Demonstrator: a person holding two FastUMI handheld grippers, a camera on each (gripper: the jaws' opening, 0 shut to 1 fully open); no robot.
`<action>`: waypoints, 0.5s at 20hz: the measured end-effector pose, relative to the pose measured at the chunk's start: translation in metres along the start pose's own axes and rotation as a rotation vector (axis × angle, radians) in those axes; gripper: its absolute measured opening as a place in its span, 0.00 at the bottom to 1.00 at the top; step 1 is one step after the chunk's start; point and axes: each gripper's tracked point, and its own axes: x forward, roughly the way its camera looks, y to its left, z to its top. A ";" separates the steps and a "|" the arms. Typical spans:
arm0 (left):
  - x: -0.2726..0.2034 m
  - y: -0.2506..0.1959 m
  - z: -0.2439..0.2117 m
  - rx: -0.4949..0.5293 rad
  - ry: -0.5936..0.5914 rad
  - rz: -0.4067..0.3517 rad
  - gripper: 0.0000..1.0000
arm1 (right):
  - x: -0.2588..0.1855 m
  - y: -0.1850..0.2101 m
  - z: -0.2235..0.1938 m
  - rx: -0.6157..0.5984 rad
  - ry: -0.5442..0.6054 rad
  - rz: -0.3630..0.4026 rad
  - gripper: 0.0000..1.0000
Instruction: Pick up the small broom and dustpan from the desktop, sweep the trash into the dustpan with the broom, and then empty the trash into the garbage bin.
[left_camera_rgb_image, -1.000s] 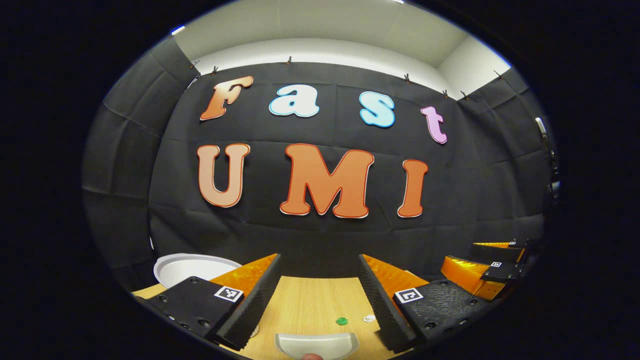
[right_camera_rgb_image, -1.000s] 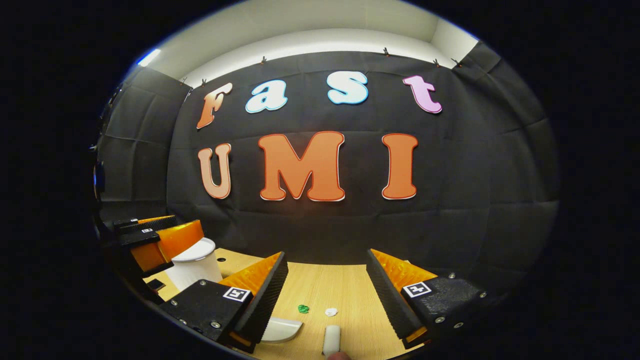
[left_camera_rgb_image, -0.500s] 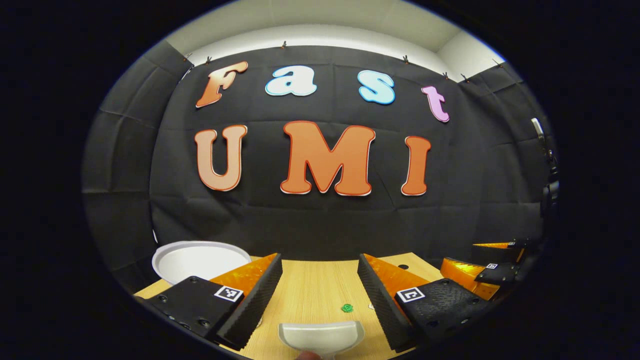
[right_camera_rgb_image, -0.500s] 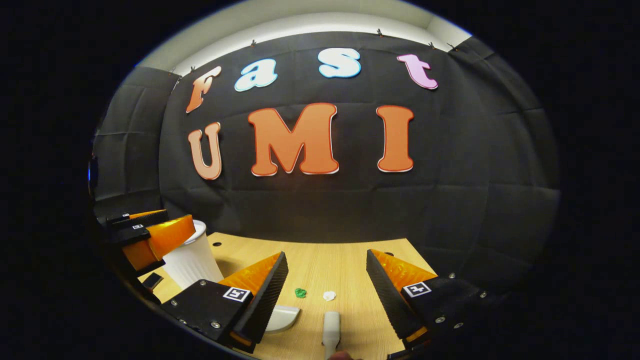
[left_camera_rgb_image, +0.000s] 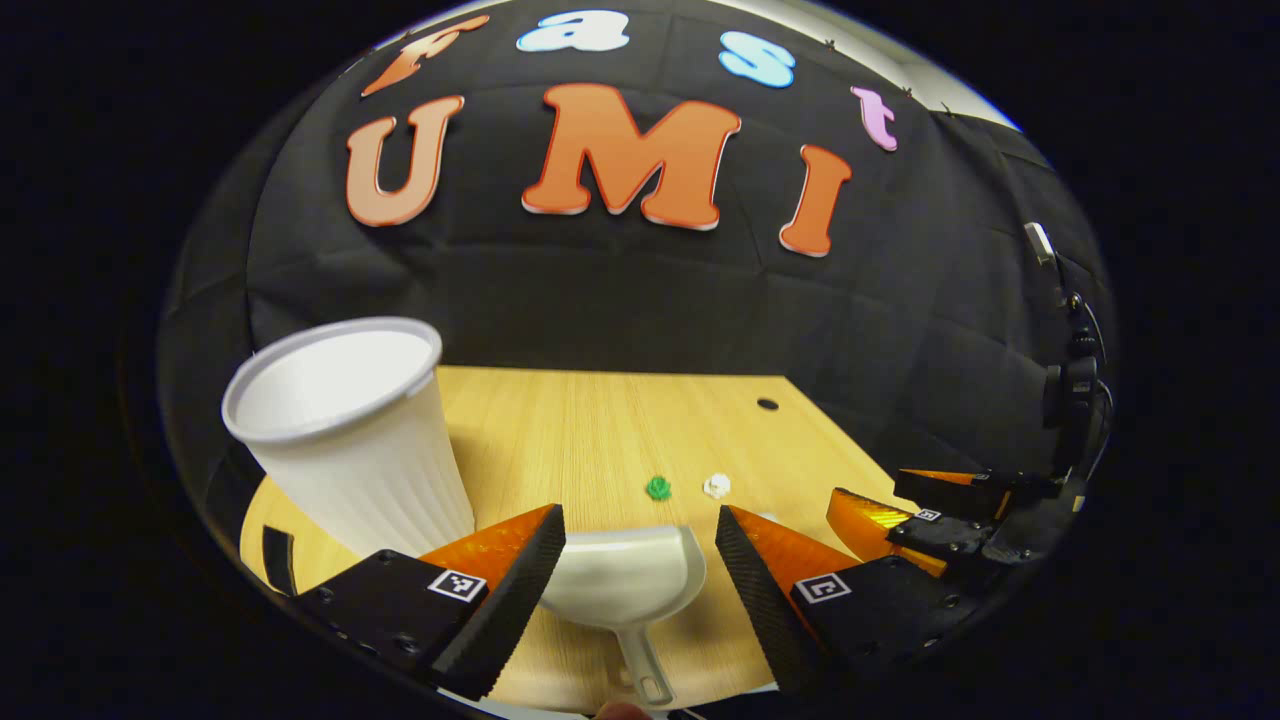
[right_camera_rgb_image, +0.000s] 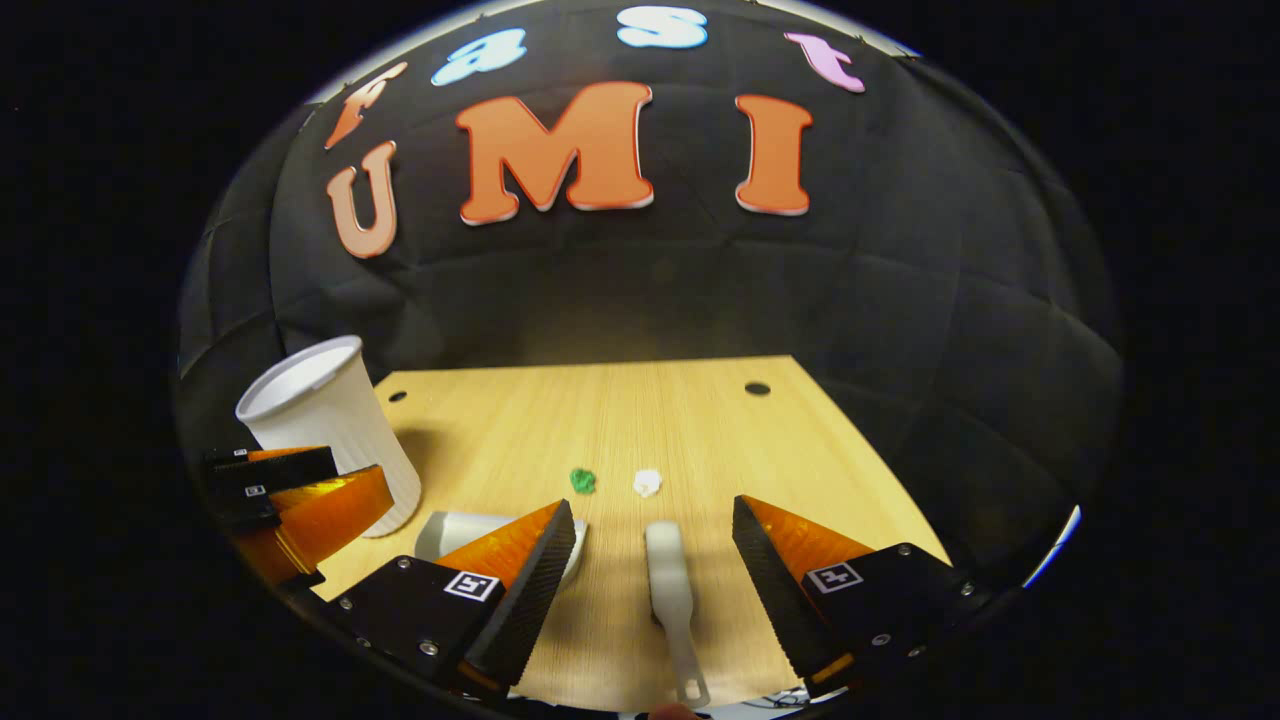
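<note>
dustpan (left_camera_rgb_image: 622, 577) between open left jaws | broom (right_camera_rgb_image: 671, 590) between open right jaws

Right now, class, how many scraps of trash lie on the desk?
2: a green scrap and a white scrap, side by side on the desk, just beyond the broom. More may hide behind the grippers.

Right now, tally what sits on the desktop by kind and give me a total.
Dustpan: 1
Small broom: 1
White garbage bin: 1
Green trash scrap: 1
White trash scrap: 1
Total: 5
</note>
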 end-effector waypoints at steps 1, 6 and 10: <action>0.006 0.001 -0.014 0.002 0.051 -0.007 0.96 | 0.001 -0.001 -0.014 0.010 0.037 -0.015 0.95; 0.032 -0.010 -0.083 -0.047 0.326 -0.046 0.96 | 0.019 -0.006 -0.076 -0.031 0.233 -0.048 0.96; 0.018 -0.004 -0.095 -0.107 0.564 0.012 0.97 | 0.043 -0.013 -0.113 -0.081 0.398 0.004 0.96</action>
